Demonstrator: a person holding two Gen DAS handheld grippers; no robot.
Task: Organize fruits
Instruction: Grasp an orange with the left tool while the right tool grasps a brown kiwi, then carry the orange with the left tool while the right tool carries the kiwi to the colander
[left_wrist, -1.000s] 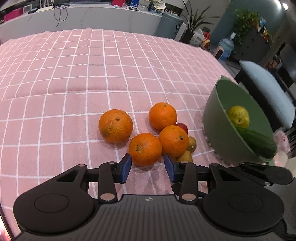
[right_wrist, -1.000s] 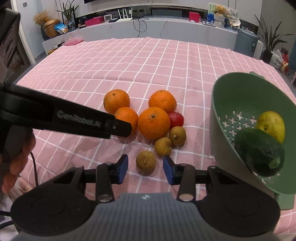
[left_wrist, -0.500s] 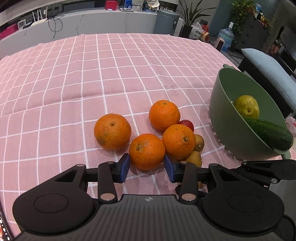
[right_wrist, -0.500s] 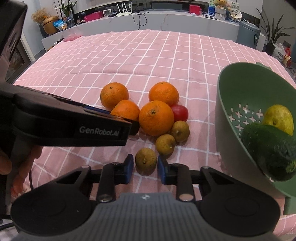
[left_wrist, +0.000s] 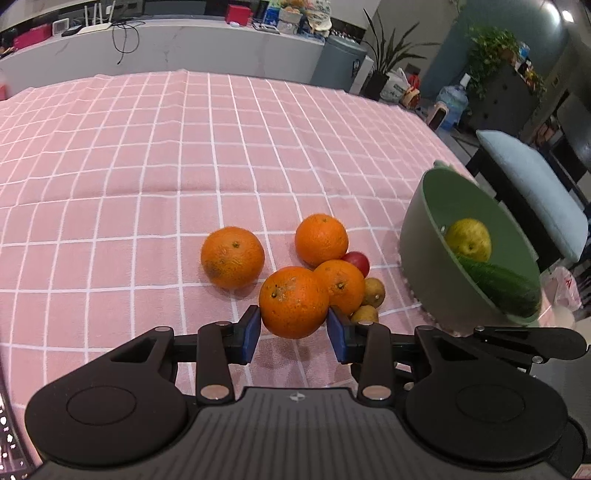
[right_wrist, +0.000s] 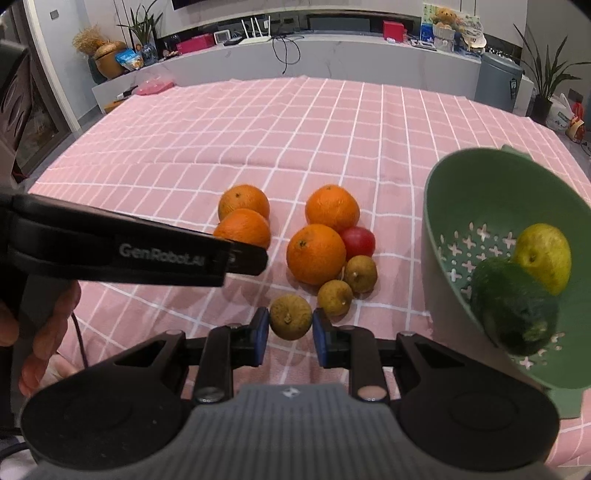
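Observation:
My left gripper (left_wrist: 294, 326) is shut on an orange (left_wrist: 293, 302), held just above the pink checked cloth. Three more oranges (left_wrist: 232, 256) (left_wrist: 321, 240) (left_wrist: 341, 286) lie behind it, beside a small red fruit (left_wrist: 357, 260). My right gripper (right_wrist: 290, 326) is shut on a small brown fruit (right_wrist: 290, 316). Two similar brown fruits (right_wrist: 335, 297) (right_wrist: 361, 273) rest close to its right. The right wrist view shows the left gripper (right_wrist: 240, 254) from the side, half hiding its orange (right_wrist: 242, 227). A green colander (right_wrist: 461, 192) at the right holds a yellow pear (right_wrist: 543, 256) and a cucumber (right_wrist: 515, 310).
The pink tablecloth (left_wrist: 147, 166) stretches far back and left. A chair with a blue cushion (left_wrist: 532, 184) stands past the table's right edge, behind the colander (left_wrist: 424, 258). A person's hand (right_wrist: 48, 332) grips the left tool's handle. A grey counter runs along the back.
My left gripper has closed on the nearest orange and raised it slightly off the cloth. My right gripper's jaws have narrowed from open onto the small brown fruit.

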